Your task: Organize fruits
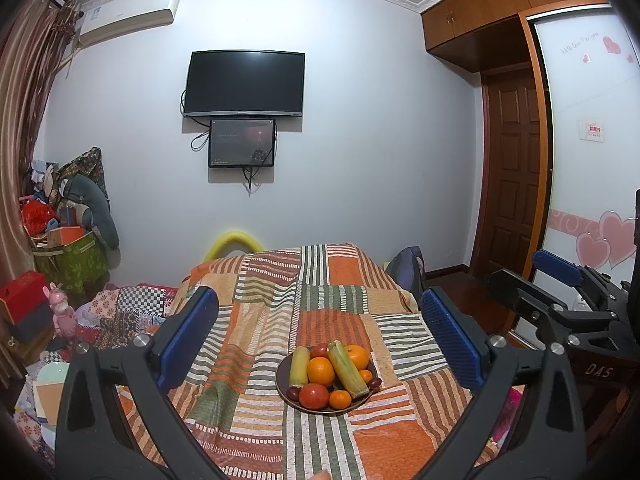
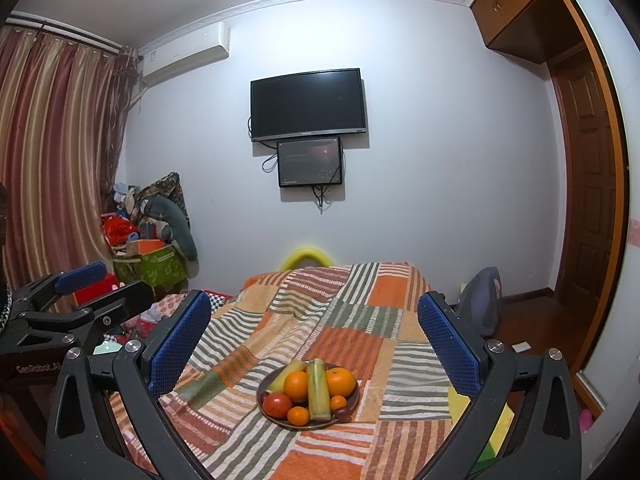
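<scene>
We see the plate (image 1: 285, 394) of fruit resting on the striped patchwork blanket (image 1: 332, 300) that covers the bed, near the bed's close end and roughly centred between our two grippers. On the plate lie two large oranges (image 1: 321, 371), with two smaller ones (image 1: 340, 399) toward the front, two red tomatoes (image 1: 314, 396), two husked ears of corn (image 1: 347, 368) laid lengthwise, and a few dark red, date-like fruits (image 1: 293, 392) at the rim; the pieces touch one another in one heap. From the right wrist view the same plate (image 2: 264, 408) sits just below centre, with one ear of corn (image 2: 319, 390) pointing toward us between the oranges (image 2: 296, 385). Our left gripper (image 1: 320, 334) hangs above the blanket short of the plate, its blue pads (image 1: 188, 334) spread wide apart and holding nothing. Our right gripper (image 2: 314, 342) hovers likewise, its blue pads (image 2: 178, 344) wide apart and empty; it also shows at the right edge of the left wrist view, where its jaws look spread too. Beyond the bed a dark television (image 1: 244, 82) hangs on the white wall with a smaller screen (image 1: 242, 142) just beneath it, an air conditioner (image 1: 128, 12) sits high to the left beside striped curtains (image 2: 56, 152), a pile of bags and boxes (image 1: 68, 232) stands in the left corner, and a wooden door (image 1: 514, 168) and wardrobe (image 1: 584, 128) close the right side.
</scene>
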`<state>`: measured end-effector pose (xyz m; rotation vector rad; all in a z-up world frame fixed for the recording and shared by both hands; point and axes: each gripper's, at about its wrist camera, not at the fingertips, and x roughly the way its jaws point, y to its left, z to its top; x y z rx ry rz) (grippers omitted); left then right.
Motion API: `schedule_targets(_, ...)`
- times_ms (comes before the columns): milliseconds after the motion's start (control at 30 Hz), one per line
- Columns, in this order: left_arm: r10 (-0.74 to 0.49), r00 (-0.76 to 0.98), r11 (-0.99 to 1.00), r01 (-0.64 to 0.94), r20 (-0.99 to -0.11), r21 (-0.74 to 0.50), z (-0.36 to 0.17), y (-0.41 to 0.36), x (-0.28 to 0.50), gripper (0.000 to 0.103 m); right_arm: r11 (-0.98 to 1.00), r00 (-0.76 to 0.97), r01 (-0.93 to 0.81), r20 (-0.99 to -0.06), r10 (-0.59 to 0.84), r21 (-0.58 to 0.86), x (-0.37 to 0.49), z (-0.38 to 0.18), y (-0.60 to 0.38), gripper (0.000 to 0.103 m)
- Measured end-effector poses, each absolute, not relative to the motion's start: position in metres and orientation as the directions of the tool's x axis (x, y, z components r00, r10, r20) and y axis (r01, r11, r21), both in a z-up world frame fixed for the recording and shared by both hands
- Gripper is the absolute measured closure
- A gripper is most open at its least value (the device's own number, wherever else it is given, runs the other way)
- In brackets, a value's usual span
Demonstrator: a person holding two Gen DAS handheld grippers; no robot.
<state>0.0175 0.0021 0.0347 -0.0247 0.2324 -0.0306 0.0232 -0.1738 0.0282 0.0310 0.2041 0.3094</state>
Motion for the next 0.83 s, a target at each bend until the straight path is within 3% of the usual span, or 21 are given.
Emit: schedule_targets(833, -0.059, 0.969, 0.998, 0.051, -0.238, -0.04, 0.0327, 0.005, 0.0168, 0.0, 0.955, 0.935, -0.291, -0.193, 0.297, 0.059, 0.0197, 0.0272, -0.1731, 0.0)
